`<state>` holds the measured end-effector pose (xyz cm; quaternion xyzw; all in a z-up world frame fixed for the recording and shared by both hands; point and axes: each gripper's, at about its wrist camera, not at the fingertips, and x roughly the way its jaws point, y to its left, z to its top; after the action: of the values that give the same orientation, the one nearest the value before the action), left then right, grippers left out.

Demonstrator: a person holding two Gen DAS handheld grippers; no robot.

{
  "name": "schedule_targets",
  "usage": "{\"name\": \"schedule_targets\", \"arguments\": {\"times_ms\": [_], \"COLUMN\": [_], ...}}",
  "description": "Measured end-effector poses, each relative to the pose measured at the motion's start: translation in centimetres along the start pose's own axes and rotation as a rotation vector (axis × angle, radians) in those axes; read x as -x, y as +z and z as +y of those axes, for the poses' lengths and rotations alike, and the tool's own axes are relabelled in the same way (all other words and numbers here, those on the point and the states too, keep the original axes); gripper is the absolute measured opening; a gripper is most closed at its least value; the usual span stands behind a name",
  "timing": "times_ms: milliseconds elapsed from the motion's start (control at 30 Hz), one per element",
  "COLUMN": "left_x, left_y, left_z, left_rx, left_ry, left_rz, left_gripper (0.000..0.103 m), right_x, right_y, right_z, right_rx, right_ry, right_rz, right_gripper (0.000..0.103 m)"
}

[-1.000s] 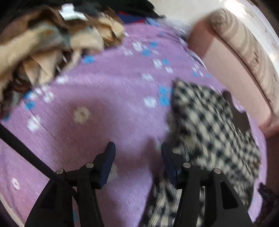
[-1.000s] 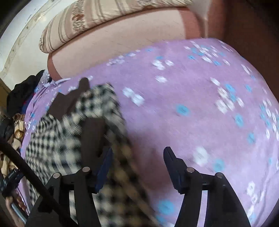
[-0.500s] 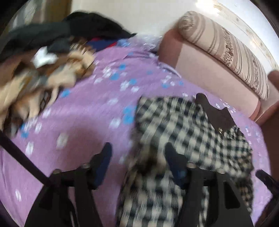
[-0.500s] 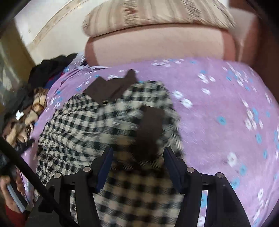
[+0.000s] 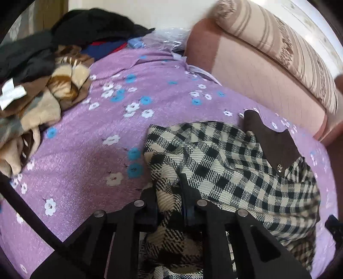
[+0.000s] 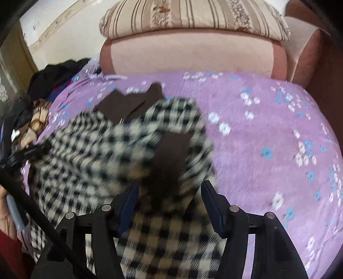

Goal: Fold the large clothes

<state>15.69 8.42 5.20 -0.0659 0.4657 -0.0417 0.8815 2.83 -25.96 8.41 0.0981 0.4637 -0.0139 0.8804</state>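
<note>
Purple bedspread (image 5: 81,154) printed with white and blue flowers covers the whole working surface in both views and lies mostly flat. A checked coat (image 5: 231,171) in black and cream, with a dark brown collar (image 5: 272,141) bearing a small gold button, lies spread on the bedspread toward the side nearest the pink headboard (image 5: 253,70). A striped cushion (image 6: 193,17) rests along the top of the headboard, against a pale wall. A heap of other clothes (image 5: 42,90), brown, tan, black and blue, is piled at the far left edge of the bedspread, well apart from the coat. The left gripper (image 5: 169,199) has its fingers closing on a raised fold of the coat's near edge, the cloth pinched between them. The right gripper (image 6: 169,199) has its fingers spread, with a bunched, blurred part of the coat, including a dark brown patch (image 6: 169,156), sitting between them; whether the pads press on the cloth cannot be told. A hand (image 6: 8,216) and a red sleeve show at the lower left of the right wrist view.
</note>
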Motion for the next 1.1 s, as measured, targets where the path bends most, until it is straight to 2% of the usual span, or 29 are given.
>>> {"name": "schedule_targets", "arguments": {"times_ms": [200, 300, 333, 367, 433, 467, 500, 533, 567, 633, 667, 733, 833, 900, 933, 967, 1033, 1067, 1100], "left_x": [-1.3, -1.1, -1.3, -1.4, -1.0, -0.5, 0.0, 0.9, 1.8, 3.2, 3.9, 4.5, 4.7, 4.8, 4.8, 5.0, 6.0, 6.6, 6.8], "left_y": [-0.9, -1.3, -1.3, -1.4, -1.5, -1.5, -1.6, -1.8, -2.1, -2.8, -3.4, -4.5, -6.4, -8.0, -8.7, -9.7, -11.1, -12.2, -12.9], "left_z": [0.4, 0.4, 0.5, 0.6, 0.8, 0.9, 0.9, 1.0, 1.1, 1.7, 2.3, 3.5, 6.0, 7.4, 7.7, 7.9, 7.6, 7.4, 7.3], "left_rx": [0.047, 0.049, 0.057, 0.065, 0.068, 0.063, 0.057, 0.045, 0.035, 0.024, 0.026, 0.039, 0.111, 0.149, 0.154, 0.15, 0.111, 0.103, 0.113], "left_ry": [0.033, 0.039, 0.037, 0.03, 0.014, 0.007, 0.002, -0.005, -0.01, -0.009, -0.007, -0.03, -0.107, -0.157, -0.17, -0.185, -0.191, -0.229, -0.263], "left_rz": [-0.006, -0.015, -0.014, -0.014, -0.019, -0.022, -0.026, -0.037, -0.049, -0.069, -0.068, -0.028, 0.059, 0.114, 0.136, 0.152, 0.15, 0.169, 0.181], "left_gripper": [0.015, 0.015, 0.017, 0.018, 0.021, 0.022, 0.022, 0.029, 0.042, 0.06, 0.062, 0.063, 0.062, 0.062, 0.058, 0.05, 0.042, 0.04, 0.038], "right_x": [-1.5, -4.1, -5.5, -7.0, -9.1, -9.5, -9.1, -8.5, -7.6, -5.7, -4.6, -2.7, -0.5, 0.5, 0.6, 0.9, 2.1, 2.4, 2.7], "right_y": [3.2, 3.8, 3.8, 3.7, 3.7, 4.1, 4.7, 4.9, 4.9, 4.1, 3.2, 1.2, -3.0, -6.4, -7.9, -9.1, -11.1, -11.6, -12.6], "right_z": [-0.1, 1.0, 1.5, 1.8, 1.9, 1.7, 1.2, 0.7, 0.1, -1.1, -2.1, -4.1, -7.8, -10.6, -11.5, -12.2, -12.9, -12.9, -13.1], "right_rx": [-0.021, 0.051, 0.086, 0.118, 0.152, 0.149, 0.118, 0.078, 0.039, -0.012, -0.04, -0.083, -0.175, -0.258, -0.291, -0.314, -0.346, -0.357, -0.392], "right_ry": [0.006, -0.023, -0.036, -0.046, -0.102, -0.132, -0.162, -0.162, -0.135, -0.097, -0.089, -0.063, -0.015, 0.054, 0.09, 0.125, 0.209, 0.24, 0.315], "right_rz": [-0.043, -0.022, 0.024, 0.077, 0.127, 0.114, 0.09, 0.076, 0.062, 0.041, 0.036, 0.038, 0.08, 0.122, 0.143, 0.151, 0.121, 0.124, 0.13], "right_gripper": [0.066, 0.066, 0.054, 0.031, 0.034, 0.043, 0.045, 0.047, 0.049, 0.058, 0.065, 0.065, 0.067, 0.067, 0.066, 0.066, 0.066, 0.067, 0.067]}}
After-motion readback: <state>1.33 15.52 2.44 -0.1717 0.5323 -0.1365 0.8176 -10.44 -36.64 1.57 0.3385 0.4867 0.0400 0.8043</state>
